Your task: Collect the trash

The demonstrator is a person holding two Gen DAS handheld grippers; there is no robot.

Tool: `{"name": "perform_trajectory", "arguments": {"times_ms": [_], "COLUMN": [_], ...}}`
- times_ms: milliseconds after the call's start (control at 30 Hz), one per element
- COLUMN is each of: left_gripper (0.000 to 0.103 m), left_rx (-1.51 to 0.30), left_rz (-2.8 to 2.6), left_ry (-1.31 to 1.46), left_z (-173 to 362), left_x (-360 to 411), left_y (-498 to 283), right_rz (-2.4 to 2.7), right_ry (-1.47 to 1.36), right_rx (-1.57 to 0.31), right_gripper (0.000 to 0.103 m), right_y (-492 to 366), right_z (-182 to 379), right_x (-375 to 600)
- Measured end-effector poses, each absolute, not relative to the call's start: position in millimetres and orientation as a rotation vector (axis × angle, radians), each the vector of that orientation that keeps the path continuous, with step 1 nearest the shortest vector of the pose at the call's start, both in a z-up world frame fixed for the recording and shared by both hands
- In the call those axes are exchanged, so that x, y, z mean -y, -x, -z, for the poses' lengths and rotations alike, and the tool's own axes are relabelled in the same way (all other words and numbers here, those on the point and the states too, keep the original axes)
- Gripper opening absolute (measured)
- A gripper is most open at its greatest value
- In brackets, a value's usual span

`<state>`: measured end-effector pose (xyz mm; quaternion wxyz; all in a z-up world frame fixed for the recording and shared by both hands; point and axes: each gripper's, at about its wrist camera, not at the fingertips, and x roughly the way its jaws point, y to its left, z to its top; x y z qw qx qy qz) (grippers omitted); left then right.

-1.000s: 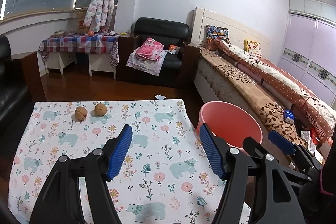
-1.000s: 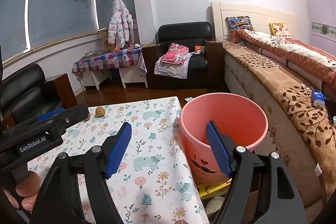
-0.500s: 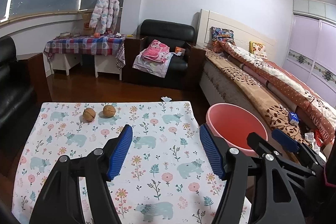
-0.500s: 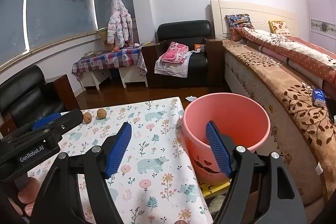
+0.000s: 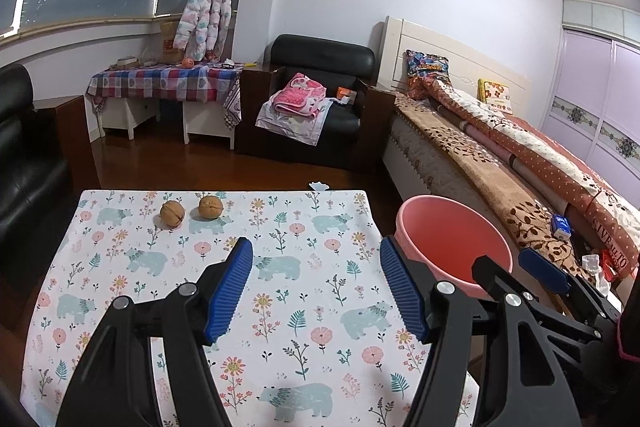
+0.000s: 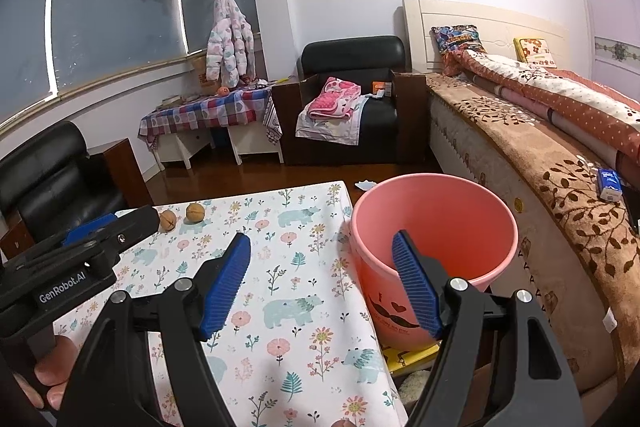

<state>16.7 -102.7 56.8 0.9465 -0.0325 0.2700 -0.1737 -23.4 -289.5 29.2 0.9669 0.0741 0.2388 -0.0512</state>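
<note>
Two walnuts (image 5: 190,211) side by side near the far left corner of the table (image 5: 120,307), on the bear-and-flower tablecloth (image 5: 312,299), close together but apart. Pink bucket (image 6: 434,251) on the floor just off the table's right edge, mouth open and upward, nothing visible inside.

Left gripper (image 5: 316,287) over the near middle of the table, blue pads spread wide, nothing between them. Right gripper (image 6: 322,285) over the near right edge, fingers likewise well apart and empty, one pad in line with the bucket's rim. Neither touching anything.

Probably the start of the first pick: reach for a walnut, then carry to the bucket. Best done with the left gripper, nearer that side. Approach from the near side toward the far left corner, pads kept wide until both flank one shell. Take the right-hand nut first to avoid knocking its neighbour. Close slowly across the widest part; round, hard shells tend to squirt out of ribbed pads or roll off the far edge if nudged. Lift straight up, cross to the right edge, release only once well over the bucket's mouth. Keep clear of the right gripper, which sits in that path.
</note>
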Motion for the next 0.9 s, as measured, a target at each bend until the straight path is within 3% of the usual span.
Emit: {"name": "perform_trajectory", "arguments": {"times_ms": [900], "left_gripper": [0.065], "left_rx": [-0.556], "left_rz": [0.358], "left_ry": [0.053], "left_z": [-54.5], "left_x": [107.4], "left_y": [-18.6], "right_rz": [0.094], "right_ry": [-0.161], "right_rx": [-0.498], "right_gripper": [0.074], "right_y": [19.7], "right_z": [-24.3], "right_x": [292.0]}}
